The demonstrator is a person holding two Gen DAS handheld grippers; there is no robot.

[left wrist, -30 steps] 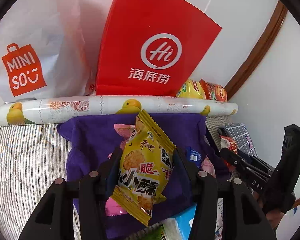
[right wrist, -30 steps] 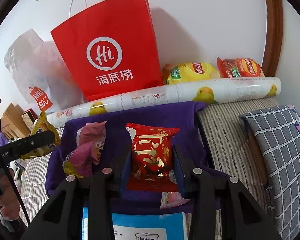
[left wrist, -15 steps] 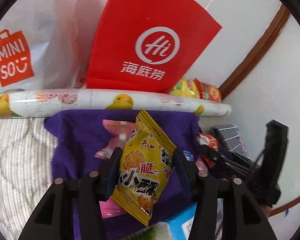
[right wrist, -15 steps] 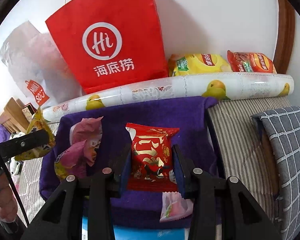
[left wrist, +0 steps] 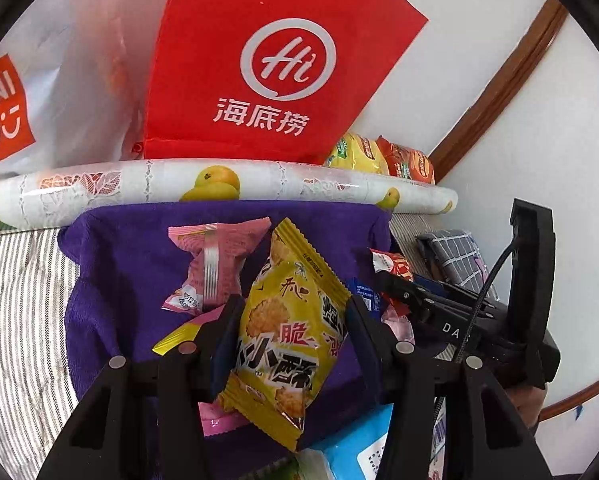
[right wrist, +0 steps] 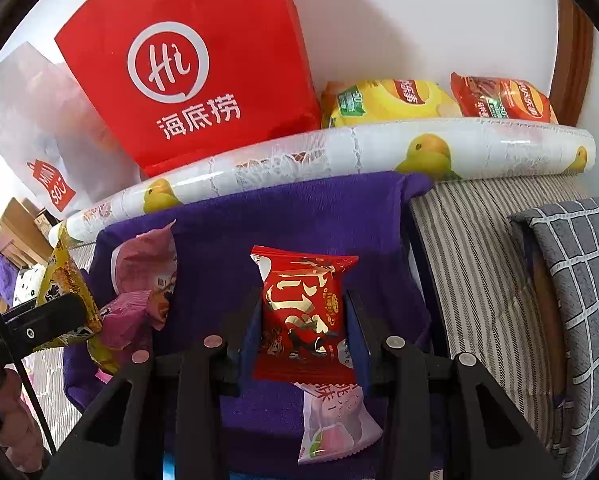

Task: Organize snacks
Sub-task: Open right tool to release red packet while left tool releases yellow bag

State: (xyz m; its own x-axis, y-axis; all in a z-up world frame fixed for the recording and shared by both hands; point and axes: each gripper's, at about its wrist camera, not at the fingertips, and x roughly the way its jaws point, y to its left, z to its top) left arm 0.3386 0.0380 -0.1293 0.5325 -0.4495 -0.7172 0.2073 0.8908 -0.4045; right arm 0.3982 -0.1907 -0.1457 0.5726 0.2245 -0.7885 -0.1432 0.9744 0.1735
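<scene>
Left tool (left wrist: pixel 291 320) grips a yellow snack packet (left wrist: pixel 287 332); right tool (right wrist: pixel 301 320) grips a red snack packet (right wrist: pixel 303 320) (lower edges hidden). Both hang over the purple cloth (right wrist: pixel 299 220). Beyond, the red bag (right wrist: pixel 195 64) is cropped at top.

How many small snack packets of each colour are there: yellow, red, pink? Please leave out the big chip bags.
Yellow packet: 1, in the left tongs
Red packet: 1, in the right tongs
Pink packets: 3, on the purple cloth
Total: 5
</scene>
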